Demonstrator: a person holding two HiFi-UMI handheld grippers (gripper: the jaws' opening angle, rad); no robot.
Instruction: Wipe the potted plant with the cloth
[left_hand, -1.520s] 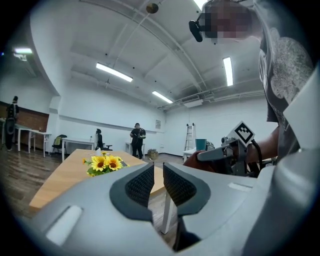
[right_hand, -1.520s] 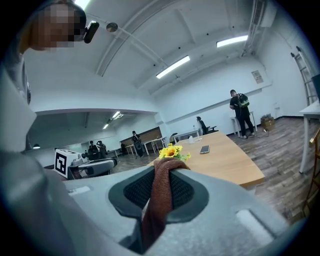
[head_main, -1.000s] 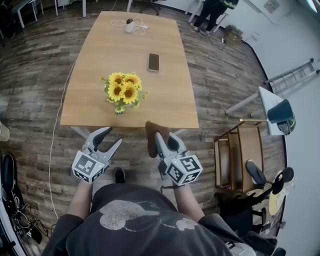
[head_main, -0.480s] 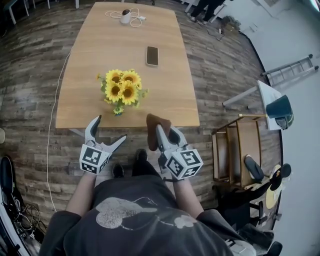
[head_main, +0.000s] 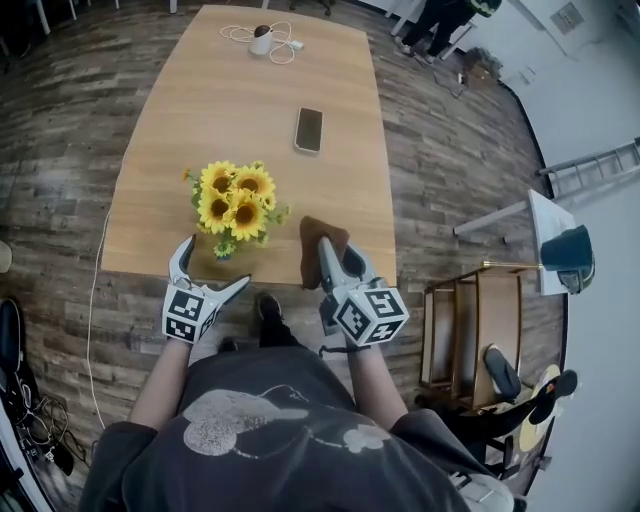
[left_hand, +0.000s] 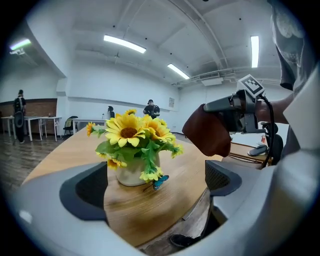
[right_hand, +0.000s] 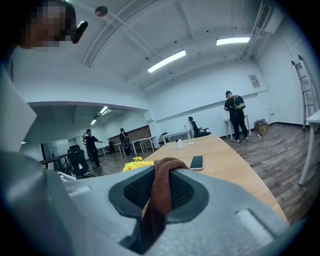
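The potted plant (head_main: 232, 203), yellow sunflowers in a small pale pot, stands near the front edge of the wooden table (head_main: 180, 120). My left gripper (head_main: 215, 265) is just in front of the pot. Its jaws are opening wide, nothing is between them, and the plant (left_hand: 132, 145) shows ahead through the gap. My right gripper (head_main: 337, 250) is shut on a brown cloth (head_main: 318, 240), which hangs over the table's front edge to the right of the flowers. In the right gripper view the cloth (right_hand: 160, 195) is pinched between the pads, with sunflowers (right_hand: 132, 164) behind.
A phone (head_main: 308, 129) lies mid-table, and a small white device with a cable (head_main: 262, 40) sits at the far end. A wooden rack (head_main: 470, 320) stands on the floor to the right. People stand in the background. My shoe (head_main: 268, 305) is under the table edge.
Both grippers have moved forward to the table's front edge. The left jaws have spread from narrow to wide. The cloth now hangs over the tabletop beside the flowers.
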